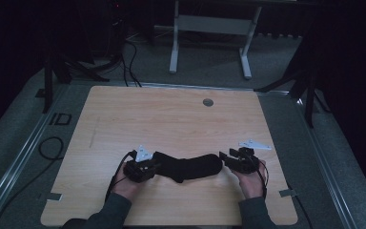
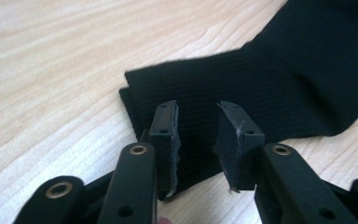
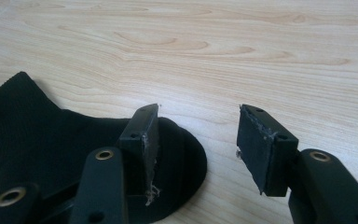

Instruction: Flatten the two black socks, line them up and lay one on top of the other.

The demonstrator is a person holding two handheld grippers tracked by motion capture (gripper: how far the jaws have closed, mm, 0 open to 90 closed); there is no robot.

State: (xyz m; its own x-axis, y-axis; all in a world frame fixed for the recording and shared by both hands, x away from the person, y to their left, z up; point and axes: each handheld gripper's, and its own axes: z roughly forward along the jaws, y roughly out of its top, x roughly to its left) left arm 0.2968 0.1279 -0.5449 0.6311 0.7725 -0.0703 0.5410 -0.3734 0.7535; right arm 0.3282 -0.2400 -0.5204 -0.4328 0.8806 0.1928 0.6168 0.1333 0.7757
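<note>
Lying flat, the black sock (image 1: 190,167) sits between both opened tongs, ungripped.

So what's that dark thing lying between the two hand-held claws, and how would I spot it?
Start at the light wooden table and look to its near edge, where the left gripper and right gripper face each other. Stretched flat between them is a black sock: soft ribbed fabric with a bent heel, unlike the hard black jaws at its ends.
</note>
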